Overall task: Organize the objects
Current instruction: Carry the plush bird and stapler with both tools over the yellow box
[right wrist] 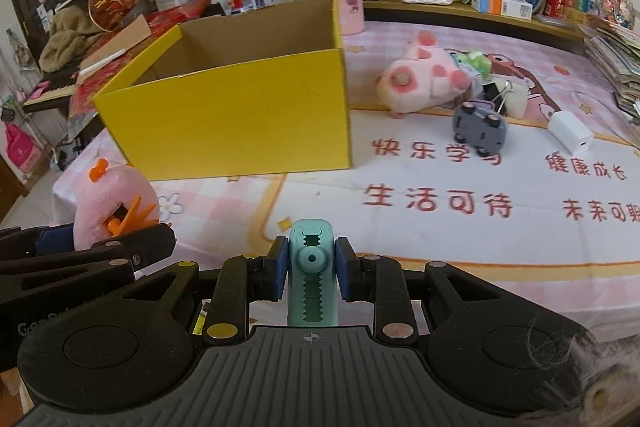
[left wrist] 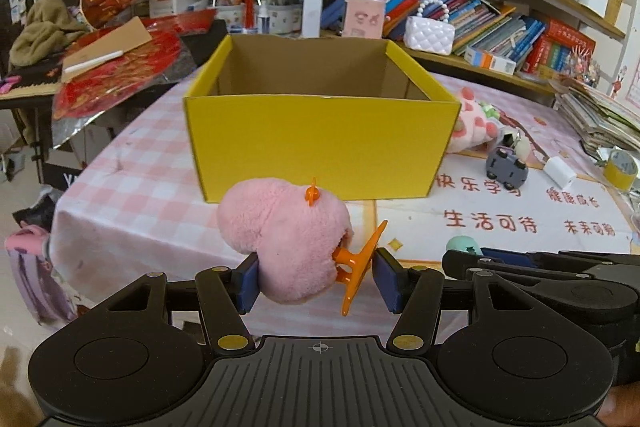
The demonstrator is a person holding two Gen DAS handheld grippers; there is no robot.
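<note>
The left gripper (left wrist: 316,281) holds a pink plush clip (left wrist: 286,243) between its blue pads (left wrist: 246,285). Its jaws stand partly apart, with the left pad against the plush and the right pad by the orange claw wings (left wrist: 362,263). The clip is tilted, its plush side to the left and its orange handles sticking out to the right. Straight ahead of this gripper, a little beyond the clip, the yellow box (left wrist: 320,143) sits open on the pink checked cloth (left wrist: 136,187); what its floor holds cannot be seen from here.

The right gripper (right wrist: 311,275) is just to the right of the left one, and each shows at the edge of the other's view. Its jaws are closed tight on a teal clip (right wrist: 311,267), which stands upright between the pads with its toothed face toward the camera. From this gripper the box is ahead and to the left, well apart from the teal clip.

Ahead and to the right of the right gripper, beyond the red printed characters on the cloth, a grey toy car (right wrist: 479,127) lies tipped with its wheels showing. Just behind it lies a pink spotted plush (right wrist: 424,83), with a black binder clip (right wrist: 498,95) beside it. Farther right a white charger (right wrist: 570,131) rests on the cloth, apart from the car.
</note>
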